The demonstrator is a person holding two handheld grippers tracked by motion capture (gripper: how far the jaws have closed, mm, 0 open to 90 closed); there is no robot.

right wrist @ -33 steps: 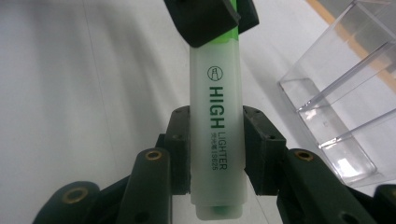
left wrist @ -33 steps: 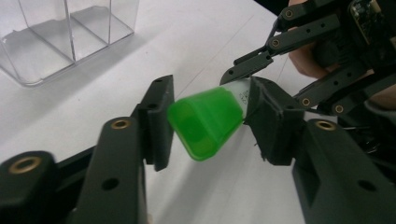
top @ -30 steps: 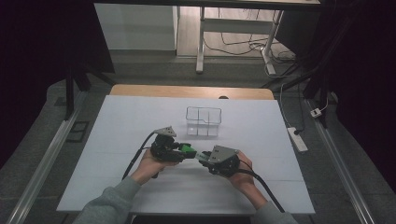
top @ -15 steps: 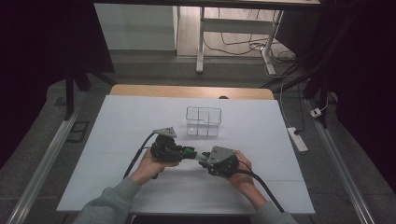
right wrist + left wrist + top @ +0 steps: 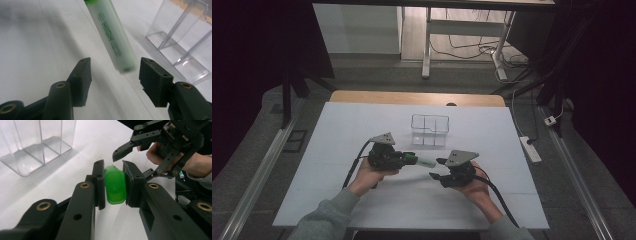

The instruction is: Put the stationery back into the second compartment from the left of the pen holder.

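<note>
Highlighter (image 5: 419, 161) hangs near clear divided box (image 5: 430, 130), nothing between.

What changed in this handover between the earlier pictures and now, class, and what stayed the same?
The left gripper has closed its fingers on the green cap of the highlighter and now holds it. The right gripper has just been opening: its fingers flank the pale barrel without pressing and have drawn slightly away. Both hands and the clear organiser stayed put.

White table (image 5: 337, 195) (clear divided box (image 5: 430, 130))
</note>
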